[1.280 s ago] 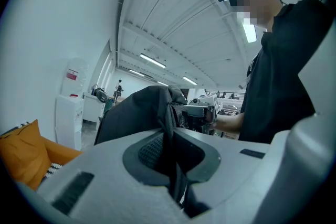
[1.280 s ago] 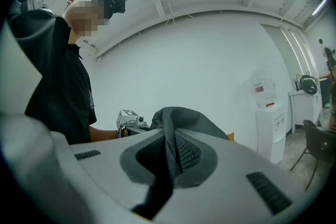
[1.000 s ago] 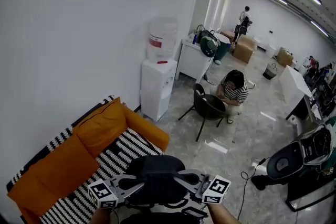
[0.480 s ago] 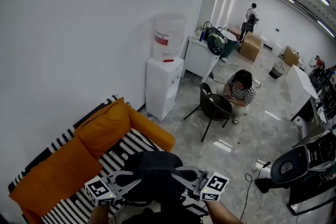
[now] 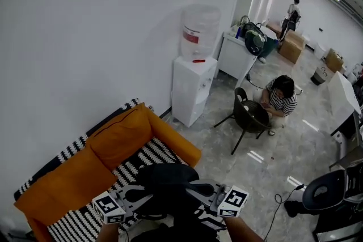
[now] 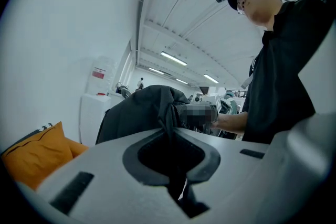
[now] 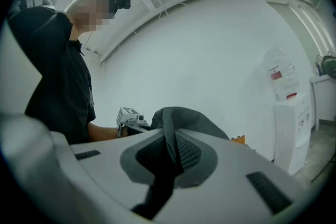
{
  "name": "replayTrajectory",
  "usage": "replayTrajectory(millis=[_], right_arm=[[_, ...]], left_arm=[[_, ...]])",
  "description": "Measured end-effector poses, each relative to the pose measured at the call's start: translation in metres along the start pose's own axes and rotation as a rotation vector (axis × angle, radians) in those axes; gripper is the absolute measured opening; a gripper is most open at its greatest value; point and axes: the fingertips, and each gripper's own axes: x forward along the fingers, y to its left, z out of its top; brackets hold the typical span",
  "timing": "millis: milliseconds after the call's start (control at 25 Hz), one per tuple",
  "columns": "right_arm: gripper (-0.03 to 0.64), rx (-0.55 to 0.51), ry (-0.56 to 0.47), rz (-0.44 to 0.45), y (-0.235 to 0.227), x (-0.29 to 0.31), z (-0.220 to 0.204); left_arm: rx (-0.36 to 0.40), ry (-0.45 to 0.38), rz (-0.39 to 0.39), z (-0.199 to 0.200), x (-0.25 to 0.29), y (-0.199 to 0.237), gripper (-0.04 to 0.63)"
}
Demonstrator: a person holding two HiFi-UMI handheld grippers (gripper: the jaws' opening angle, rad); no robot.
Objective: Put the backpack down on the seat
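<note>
The left gripper (image 5: 151, 195) and right gripper (image 5: 191, 189) each have jaws pinched on the backpack's (image 5: 167, 177) fabric, holding it above the sofa's striped seat (image 5: 138, 159). Lowering and release remain.

We see a black backpack (image 5: 167, 178) between the light grey left gripper (image 5: 152, 194) and the light grey right gripper (image 5: 195, 189), each carrying a white cube with black square markers. Left of the left gripper and under both, the sofa (image 5: 68, 178) has orange cushions and a seat cover (image 5: 148, 155) in black and white stripes. Far ahead of the grippers stands a white water dispenser (image 5: 193, 90) with a red label on its pale bottle (image 5: 198, 31), and beyond the right gripper a black chair (image 5: 249, 116) on the grey glossy floor (image 5: 227, 161).
</note>
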Motion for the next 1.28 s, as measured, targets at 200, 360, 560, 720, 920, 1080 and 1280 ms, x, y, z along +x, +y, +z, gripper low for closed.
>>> replayTrajectory(millis=[200, 360, 560, 720, 920, 1080, 1280], right_arm=[[0.028, 0.039, 0.021, 0.074, -0.036, 0.019, -0.008], [0.028, 0.069, 0.045, 0.125, -0.063, 0.033, -0.005], [0.028, 0.104, 0.064, 0.193, -0.104, 0.059, -0.012], [0.029, 0.140, 0.080, 0.227, -0.134, 0.083, -0.022], [0.029, 0.157, 0.111, 0.239, -0.173, 0.109, -0.045], [0.028, 0.187, 0.050, 0.270, -0.198, 0.131, -0.054], [0.028, 0.199, 0.115, 0.273, -0.222, 0.153, -0.084]], left_arm=[[-0.073, 0.015, 0.088, -0.008, 0.009, 0.034, 0.032], [-0.115, 0.018, 0.154, -0.007, 0.021, 0.062, 0.032], [-0.186, 0.032, 0.256, -0.010, 0.028, 0.101, 0.032], [-0.228, 0.045, 0.333, -0.015, 0.029, 0.135, 0.032], [-0.249, 0.063, 0.404, -0.025, 0.033, 0.177, 0.032], [-0.278, 0.064, 0.441, -0.041, 0.038, 0.210, 0.032], [-0.308, 0.048, 0.435, -0.067, 0.043, 0.245, 0.032]])
